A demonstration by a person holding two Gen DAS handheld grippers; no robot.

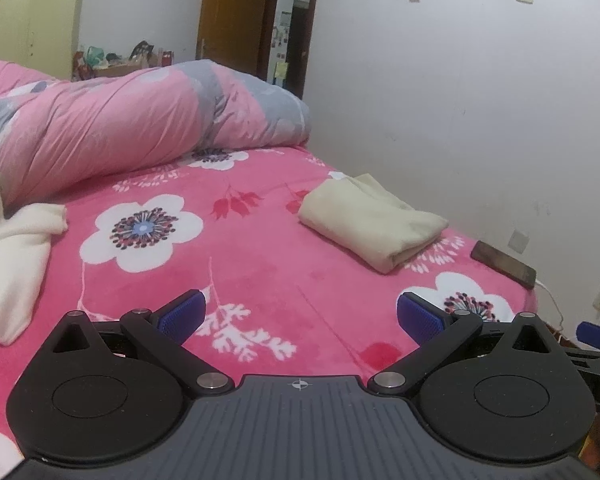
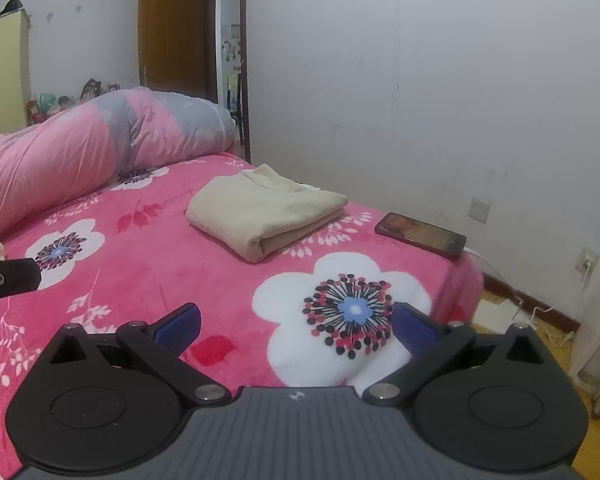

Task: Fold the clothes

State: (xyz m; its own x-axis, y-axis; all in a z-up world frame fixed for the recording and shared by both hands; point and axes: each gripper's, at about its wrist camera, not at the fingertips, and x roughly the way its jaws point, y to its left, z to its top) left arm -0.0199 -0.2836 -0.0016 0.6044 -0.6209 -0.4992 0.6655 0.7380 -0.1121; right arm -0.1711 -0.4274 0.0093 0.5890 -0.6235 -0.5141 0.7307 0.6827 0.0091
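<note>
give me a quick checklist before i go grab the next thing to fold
1. Left gripper open and holding nothing: ok.
2. Right gripper open and holding nothing: ok.
3. Beige folded garment lies flat on the bed, out of the working area: ok.
4. White unfolded garment in view at the left, crumpled, nothing on top: ok.
5. Phone near the bed's right edge, apart from both garments: ok, but mind it.
6. Whole of the white garment visible: cannot tell, it runs out of frame.
</note>
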